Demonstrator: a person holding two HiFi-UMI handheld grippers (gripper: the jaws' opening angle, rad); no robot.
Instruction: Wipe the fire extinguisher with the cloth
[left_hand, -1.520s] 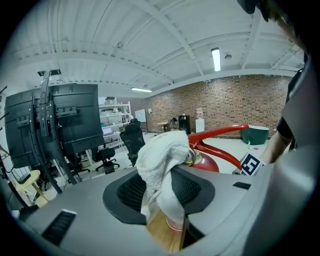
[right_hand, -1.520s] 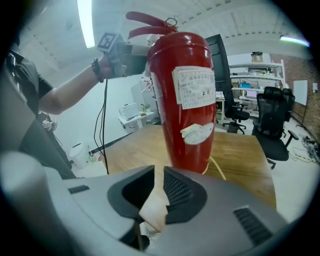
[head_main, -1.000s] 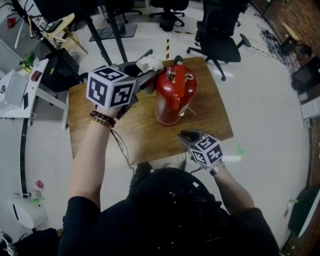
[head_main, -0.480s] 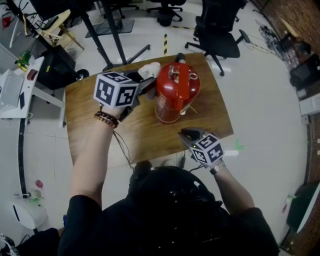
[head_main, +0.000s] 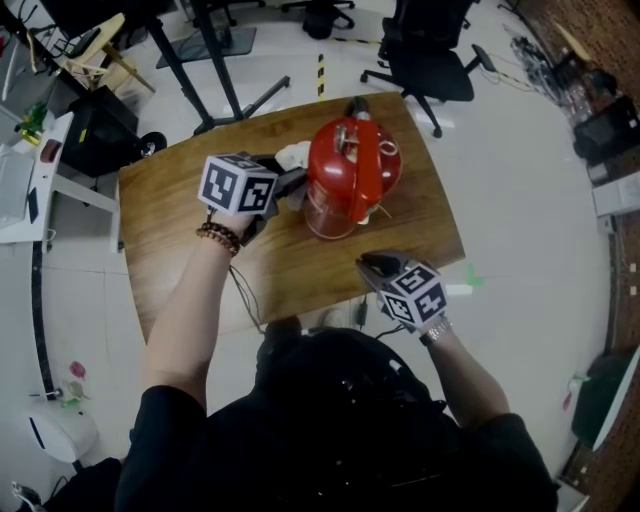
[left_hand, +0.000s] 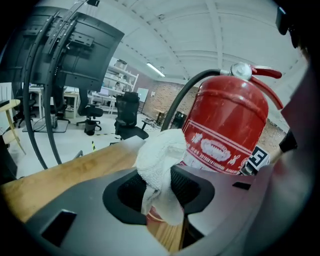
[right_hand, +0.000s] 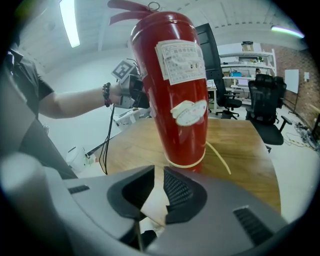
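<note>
A red fire extinguisher (head_main: 350, 180) stands upright near the middle of the wooden table (head_main: 170, 230). My left gripper (head_main: 290, 186) is at its left side, shut on a bunched white cloth (head_main: 294, 155). In the left gripper view the cloth (left_hand: 161, 157) is pinched between the pads and lies against the red cylinder (left_hand: 230, 125), low by its label. My right gripper (head_main: 375, 268) hovers at the table's near edge, in front of the extinguisher (right_hand: 172, 85) and apart from it. Its jaws stand a narrow gap apart with nothing between them.
A black office chair (head_main: 430, 60) and dark stand legs (head_main: 215, 80) are on the floor beyond the table. A thin pale cord (right_hand: 220, 157) trails from the extinguisher's base across the wood. A black cable (head_main: 245, 295) hangs off the near table edge.
My left gripper has come down along the extinguisher's left side with the cloth still in it, from near the top to lower on the body. The right gripper has stayed put.
</note>
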